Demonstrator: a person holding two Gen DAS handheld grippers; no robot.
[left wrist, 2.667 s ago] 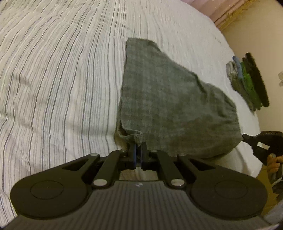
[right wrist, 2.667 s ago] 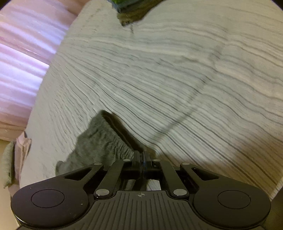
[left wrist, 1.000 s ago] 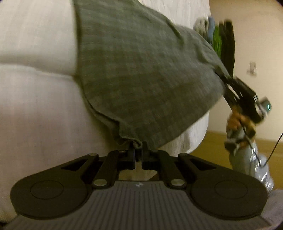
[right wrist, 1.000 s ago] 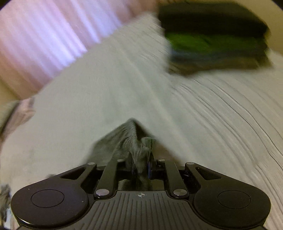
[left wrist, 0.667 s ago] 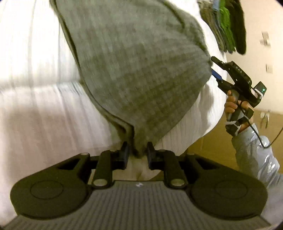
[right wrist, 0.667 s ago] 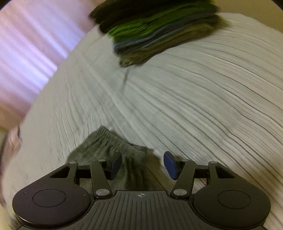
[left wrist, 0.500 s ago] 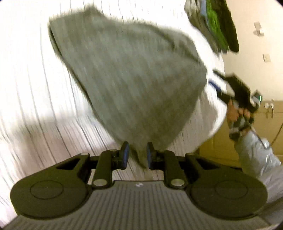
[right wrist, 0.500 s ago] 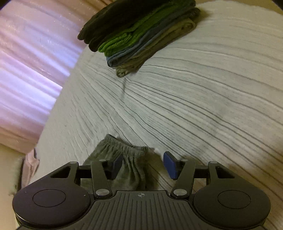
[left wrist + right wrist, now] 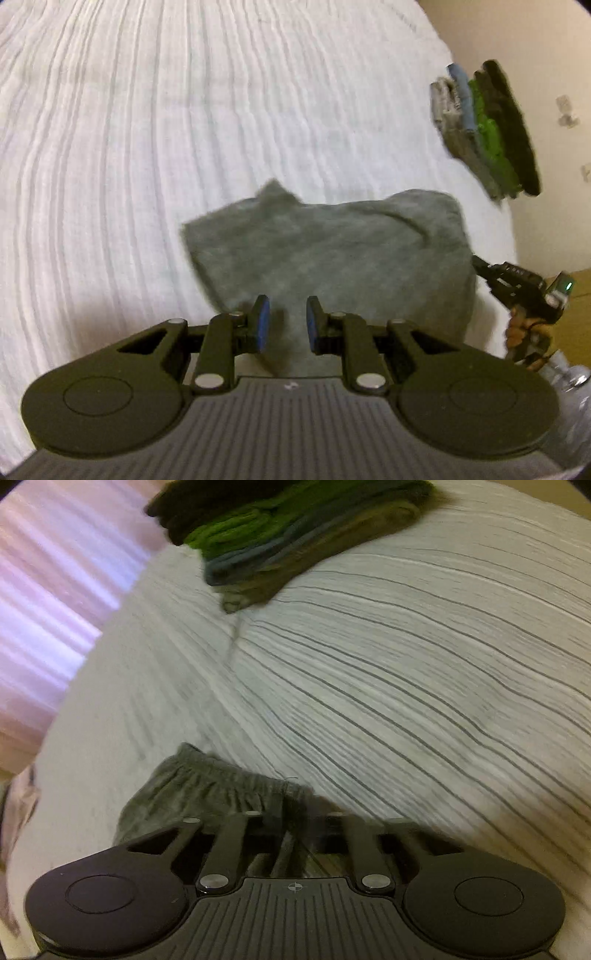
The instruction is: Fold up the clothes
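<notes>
From your left wrist camera, the left claw (image 9: 284, 325) stands open, its 2 blue pads apart with nothing pinched between them. Just beyond it the grey checked fabric shorts (image 9: 332, 251) lie spread flat on the white striped bedspread (image 9: 129, 147), reaching from 12 o'clock across to 2 o'clock. Your right claw (image 9: 480, 264) comes in at 3 o'clock, tips at the garment's edge, held in your hand (image 9: 521, 328). At 1 o'clock sits the stack of folded dark, green, blue and grey clothes (image 9: 484, 129).

From your right wrist camera, that claw's fingers are blurred, but they show spread apart, not clamping. The shorts' gathered elastic waistband (image 9: 221, 786) lies at 11 o'clock, partly under the fingers. The folded stack (image 9: 280, 531) rests at 12 o'clock, well apart, beside pink curtains (image 9: 48, 590).
</notes>
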